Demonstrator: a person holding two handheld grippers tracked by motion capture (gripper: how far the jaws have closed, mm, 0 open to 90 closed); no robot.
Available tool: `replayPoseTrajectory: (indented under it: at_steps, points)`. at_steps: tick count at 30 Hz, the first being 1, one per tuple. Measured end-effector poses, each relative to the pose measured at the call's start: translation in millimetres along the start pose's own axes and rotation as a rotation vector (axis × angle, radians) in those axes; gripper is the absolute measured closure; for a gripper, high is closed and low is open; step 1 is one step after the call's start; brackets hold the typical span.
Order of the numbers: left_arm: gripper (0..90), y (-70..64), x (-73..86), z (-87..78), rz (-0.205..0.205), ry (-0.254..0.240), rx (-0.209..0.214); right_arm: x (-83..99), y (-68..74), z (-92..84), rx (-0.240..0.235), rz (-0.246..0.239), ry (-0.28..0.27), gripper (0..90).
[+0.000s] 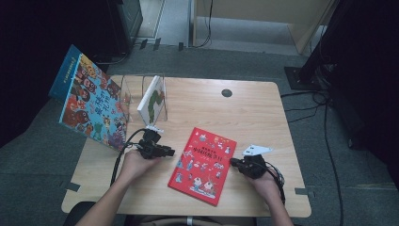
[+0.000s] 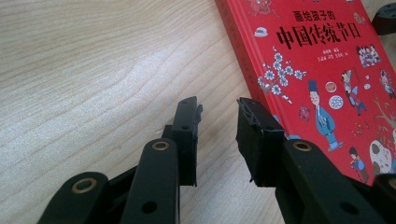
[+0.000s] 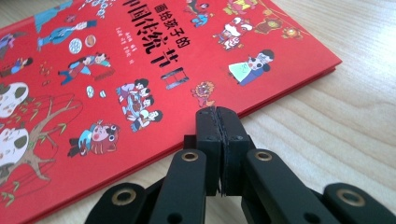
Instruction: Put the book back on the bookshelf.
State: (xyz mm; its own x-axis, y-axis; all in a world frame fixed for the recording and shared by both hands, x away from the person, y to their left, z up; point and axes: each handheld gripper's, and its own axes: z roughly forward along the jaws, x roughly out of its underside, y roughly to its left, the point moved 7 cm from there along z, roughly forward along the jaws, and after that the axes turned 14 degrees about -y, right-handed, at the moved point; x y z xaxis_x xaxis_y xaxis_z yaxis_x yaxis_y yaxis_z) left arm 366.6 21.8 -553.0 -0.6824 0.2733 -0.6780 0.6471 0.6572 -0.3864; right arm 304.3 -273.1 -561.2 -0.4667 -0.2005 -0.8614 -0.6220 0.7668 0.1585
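A red picture book (image 1: pixel 202 165) lies flat on the wooden table (image 1: pixel 254 113), front centre. My left gripper (image 1: pixel 169 152) rests low on the table just left of the book. In the left gripper view its jaws (image 2: pixel 218 105) stand a little apart, open, with bare wood between them and the book's spine edge (image 2: pixel 243 56) just to the right. My right gripper (image 1: pixel 233 162) sits at the book's right edge. In the right gripper view its jaws (image 3: pixel 221 112) are pressed together, shut on nothing, tips just short of the book's edge (image 3: pixel 280 93).
A large colourful book (image 1: pixel 91 101) leans at the table's left edge. A white book (image 1: pixel 153 100) stands upright in a clear holder behind my left gripper. A dark round hole (image 1: pixel 227 92) marks the far side of the table. Cables (image 1: pixel 324 122) trail on the floor at right.
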Motion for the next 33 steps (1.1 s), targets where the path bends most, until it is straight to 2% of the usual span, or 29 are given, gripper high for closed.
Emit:
replayPoseTrajectory:
  at_steps: [4, 5, 10, 13, 15, 17, 18, 21, 30, 33]
  points:
    - [68.2, -1.1, 1.2, -0.9, -0.004, 0.009, 0.010, -3.8, -2.4, 8.4, 0.000, 0.017, -0.019, 89.7]
    - [68.2, -1.0, 1.5, -1.1, -0.011, -0.001, 0.008, -5.5, -2.6, 11.9, -0.001, 0.023, -0.027, 89.6]
    - [68.6, -2.5, 4.1, -2.1, -0.009, -0.018, 0.002, -12.0, -1.9, 23.5, 0.011, 0.013, -0.030, 89.5]
    - [72.5, -5.8, 6.8, -1.2, -0.009, -0.021, 0.015, -15.0, -0.6, 29.4, 0.015, 0.008, -0.032, 90.0]
    - [74.0, -9.9, 8.7, 0.2, -0.017, -0.015, 0.041, -16.0, 0.3, 32.1, 0.010, 0.009, -0.018, 90.0]
    - [74.1, -9.7, 9.5, -0.8, -0.015, -0.016, 0.032, -16.8, 0.8, 34.8, 0.013, 0.001, -0.013, 90.0]
    - [74.3, -9.6, 10.1, -0.9, -0.035, -0.024, 0.037, -17.1, 0.7, 35.5, 0.009, 0.007, -0.012, 90.0]
    - [74.8, -8.5, 10.4, -1.3, -0.059, -0.030, 0.041, -18.8, -0.2, 37.5, 0.008, 0.010, -0.005, 90.0]
    - [74.8, -2.9, 4.4, 0.9, -0.067, -0.033, 0.015, -25.2, -6.9, 48.0, 0.022, 0.016, -0.023, 90.0]
    - [74.6, 1.0, 0.4, 2.8, -0.076, -0.041, 0.006, -29.8, -10.6, 53.4, 0.037, -0.011, -0.014, 90.0]
